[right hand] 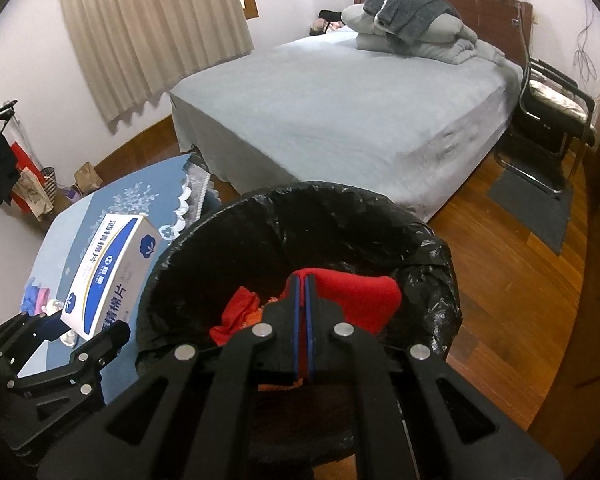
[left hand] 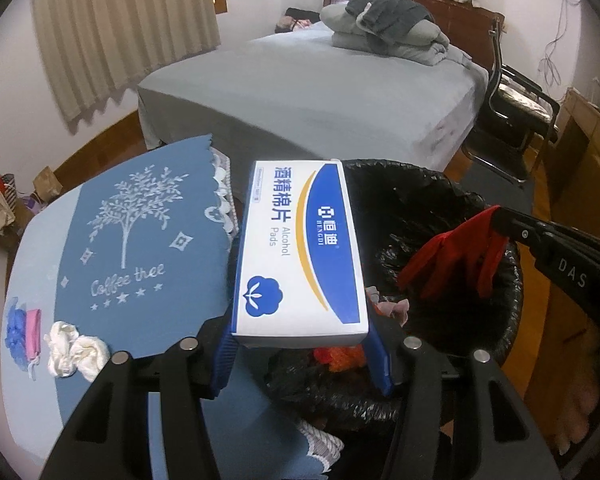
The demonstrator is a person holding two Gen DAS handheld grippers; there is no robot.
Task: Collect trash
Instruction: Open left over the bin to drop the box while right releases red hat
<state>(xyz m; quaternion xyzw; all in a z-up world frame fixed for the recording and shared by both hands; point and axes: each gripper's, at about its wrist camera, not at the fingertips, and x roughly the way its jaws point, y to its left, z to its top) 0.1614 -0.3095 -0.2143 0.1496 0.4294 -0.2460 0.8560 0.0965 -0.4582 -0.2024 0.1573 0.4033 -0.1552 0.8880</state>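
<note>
- Trash bin point(right hand: 420, 248), lined with a black plastic bag: the largest item, directly ahead of and below the right claw point(right hand: 304, 280), and to the right of the left claw point(left hand: 300, 340). The liner looks thin and crinkly and would likely tear if snagged; no need to grip it.
- Alcohol pads box point(left hand: 300, 248): white and blue carton clamped across its near end between the left claw's blue pads, jaws about half open to the box's width. It sticks out forward from the claw, at the bin's left rim, not yet fully over the opening. Probably light, stiff cardboard with slick printed faces; the hold on the short sides looks sound, though hard squeezing would dent it.
- Red cloth point(right hand: 356, 296): pinched in the fully closed right claw, hanging over the bin's mouth. Soft, limp, light; any fold serves as a hold.
- Crumpled white tissue point(left hand: 76, 348): on the blue tablecloth point(left hand: 132, 240), left of the left claw. Very light, compressible; grip the bulk.
- Blue and pink scraps point(left hand: 20, 332): further left, too small to identify.
</note>
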